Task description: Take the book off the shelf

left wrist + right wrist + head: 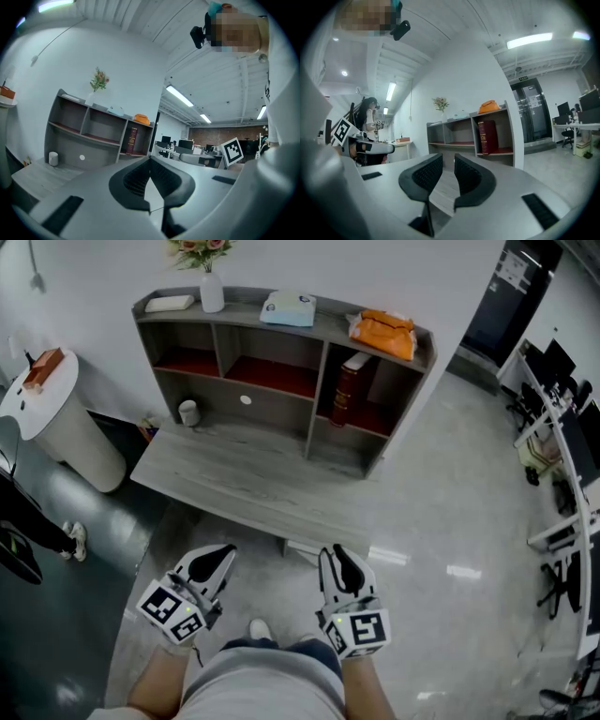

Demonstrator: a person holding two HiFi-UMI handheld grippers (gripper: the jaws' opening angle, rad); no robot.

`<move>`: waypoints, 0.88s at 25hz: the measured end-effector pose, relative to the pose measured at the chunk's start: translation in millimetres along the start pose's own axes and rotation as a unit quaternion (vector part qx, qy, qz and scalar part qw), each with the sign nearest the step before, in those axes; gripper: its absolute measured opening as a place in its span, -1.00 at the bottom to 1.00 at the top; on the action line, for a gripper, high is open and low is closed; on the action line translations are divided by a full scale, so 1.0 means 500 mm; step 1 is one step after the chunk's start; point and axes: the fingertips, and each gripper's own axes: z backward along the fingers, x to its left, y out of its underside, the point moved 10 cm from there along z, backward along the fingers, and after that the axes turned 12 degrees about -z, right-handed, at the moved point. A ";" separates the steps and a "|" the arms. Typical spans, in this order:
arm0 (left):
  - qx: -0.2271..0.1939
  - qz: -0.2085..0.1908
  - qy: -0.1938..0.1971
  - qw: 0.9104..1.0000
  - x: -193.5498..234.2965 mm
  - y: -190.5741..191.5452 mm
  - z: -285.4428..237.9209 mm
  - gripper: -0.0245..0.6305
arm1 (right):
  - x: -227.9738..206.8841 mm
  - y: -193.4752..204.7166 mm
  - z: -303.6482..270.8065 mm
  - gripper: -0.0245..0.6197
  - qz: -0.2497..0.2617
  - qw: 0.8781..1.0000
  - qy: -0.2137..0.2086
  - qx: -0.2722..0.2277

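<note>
- My left claw [217,561] is closed and holds nothing. My right claw [337,561] stands a little open, with nothing between its jaws.
- The dark red book [349,388] stands almost upright in the right compartment of the shelf [333,329], well ahead and nearer to my right claw.

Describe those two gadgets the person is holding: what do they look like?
Both are pale grey plastic handheld tools. The left gripper and right gripper each end in two black, ribbed, curved jaws, and each carries a white cube printed with black square markers. No cables show. The person wears a light grey top.
</note>
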 end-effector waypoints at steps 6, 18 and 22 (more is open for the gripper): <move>0.007 -0.005 0.015 1.000 0.056 0.012 0.001 -0.88 | 0.007 0.027 -0.031 -0.67 -0.009 1.000 0.030 0.004; 0.015 -0.008 -0.013 1.000 0.079 0.024 -0.155 -0.88 | -0.131 -0.004 -0.133 -0.67 -0.015 1.000 0.009 0.015; 0.017 -0.016 -0.046 0.999 0.084 0.017 -0.246 -0.88 | -0.218 -0.032 -0.184 -0.67 -0.015 0.999 -0.014 0.029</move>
